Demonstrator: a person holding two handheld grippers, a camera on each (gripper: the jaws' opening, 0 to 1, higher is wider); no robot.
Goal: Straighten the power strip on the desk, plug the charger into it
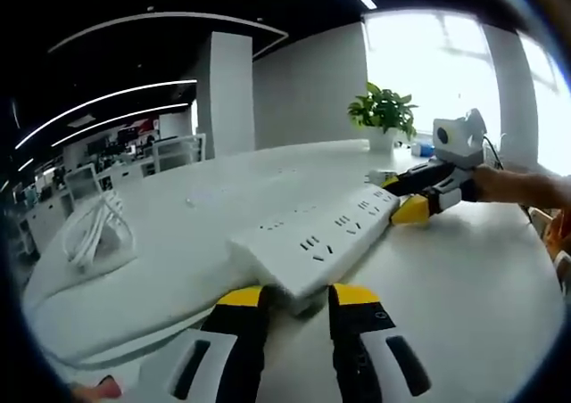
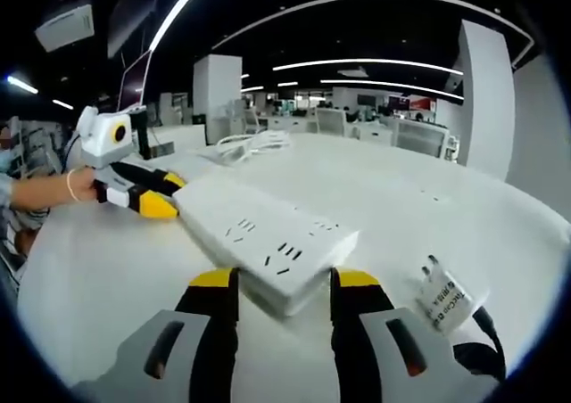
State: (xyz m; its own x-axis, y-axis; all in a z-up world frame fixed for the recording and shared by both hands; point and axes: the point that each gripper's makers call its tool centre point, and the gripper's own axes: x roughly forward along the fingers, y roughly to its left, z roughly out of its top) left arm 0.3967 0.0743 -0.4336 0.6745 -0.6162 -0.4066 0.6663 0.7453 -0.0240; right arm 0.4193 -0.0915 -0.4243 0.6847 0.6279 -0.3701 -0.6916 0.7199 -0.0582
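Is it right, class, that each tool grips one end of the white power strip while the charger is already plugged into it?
Not quite. The charger is not plugged in: the right gripper view shows it lying on the desk beside the power strip, prongs bare. The left tool and right tool do each grip one end.

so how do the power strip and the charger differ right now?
The power strip is long and flat, gripped at each end by the right gripper and the left gripper. The charger is a small block, lying loose on the desk with prongs exposed, unplugged. Both are white.
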